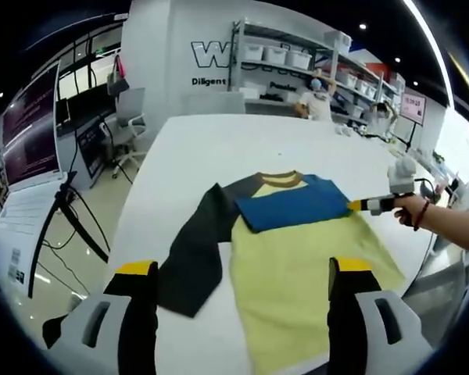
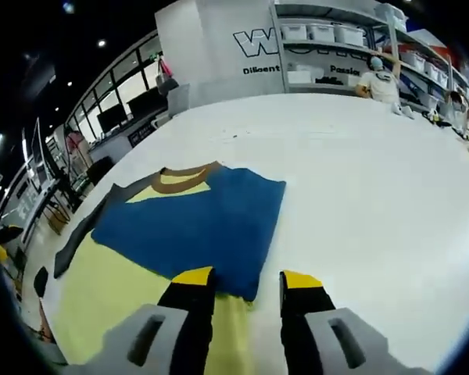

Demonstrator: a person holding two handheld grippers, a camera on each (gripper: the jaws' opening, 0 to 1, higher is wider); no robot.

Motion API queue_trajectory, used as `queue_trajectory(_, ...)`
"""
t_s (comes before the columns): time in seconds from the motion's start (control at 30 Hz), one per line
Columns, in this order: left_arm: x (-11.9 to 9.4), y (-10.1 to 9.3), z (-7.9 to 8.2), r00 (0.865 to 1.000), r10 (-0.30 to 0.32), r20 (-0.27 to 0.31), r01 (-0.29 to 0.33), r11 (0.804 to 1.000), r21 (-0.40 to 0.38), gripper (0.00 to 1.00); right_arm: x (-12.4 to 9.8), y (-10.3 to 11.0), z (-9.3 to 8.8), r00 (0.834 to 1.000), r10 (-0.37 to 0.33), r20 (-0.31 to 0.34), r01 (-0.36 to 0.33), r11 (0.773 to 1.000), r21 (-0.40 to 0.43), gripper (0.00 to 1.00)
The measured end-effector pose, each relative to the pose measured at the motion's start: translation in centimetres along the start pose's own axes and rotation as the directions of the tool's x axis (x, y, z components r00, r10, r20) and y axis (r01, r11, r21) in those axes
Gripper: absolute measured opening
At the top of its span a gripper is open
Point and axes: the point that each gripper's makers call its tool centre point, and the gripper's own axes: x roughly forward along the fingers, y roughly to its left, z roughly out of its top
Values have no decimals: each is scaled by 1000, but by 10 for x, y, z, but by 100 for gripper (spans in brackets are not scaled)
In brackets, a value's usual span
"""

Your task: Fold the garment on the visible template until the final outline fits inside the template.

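While the blue sleeve (image 2: 195,223) lies folded across the chest of the shirt (image 1: 297,273), the dark sleeve (image 1: 195,250) on the other side is spread out flat on the white table (image 1: 211,141), so I judge the fold to be about half done.

Risks, as I judge them:
1. The blue sleeve could slide back off the yellow body if the right gripper (image 2: 244,281) drags its edge while pulling away, since the cloth looks light and loosely laid.
2. A grab at the dark sleeve by the left gripper (image 1: 242,269) could catch the yellow layer beneath its inner edge and skew the whole shirt.
3. I cannot make out any template outline around the shirt, so checking the fit could be hard.

Seen in its own view, the right gripper has its 2 yellow-tipped jaws a narrow gap apart, right at the near edge of the blue sleeve; whether they pinch cloth I cannot tell. From the left gripper view it sits at the blue sleeve's outer end, held by a hand (image 1: 414,209). Above the shirt's lower half, the left gripper's jaws stand wide apart, holding nothing.
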Motion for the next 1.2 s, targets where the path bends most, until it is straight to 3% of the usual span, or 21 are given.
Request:
queue_trajectory(0.17, -1, 1, -1, 1000, 3, -3, -3, 1000, 3, 89, -3, -3, -4, 1000, -29, -2, 29, 999, 36, 6)
queue_trajectory(0.37, -1, 1, -3, 1000, 6, -11, -6, 1000, 4, 87, -2, -1, -11, 999, -46, -22, 47, 997, 53, 5)
queue_trajectory(0.7, -2, 3, -5, 1000, 11, -14, -11, 1000, -1, 87, -1, -5, -12, 999, -42, -30, 43, 999, 2, 0)
queue_trajectory(0.9, -3, 4, -7, 1000, 11, -21, -11, 1000, 0, 87, -4, -21, -11, 998, -57, -42, 54, 996, -69, 0)
queue_trajectory(1.2, -1, 5, -9, 999, 14, -35, -14, 1000, -5, 85, -11, -57, -8, 993, -109, -54, 103, 989, -102, 0)
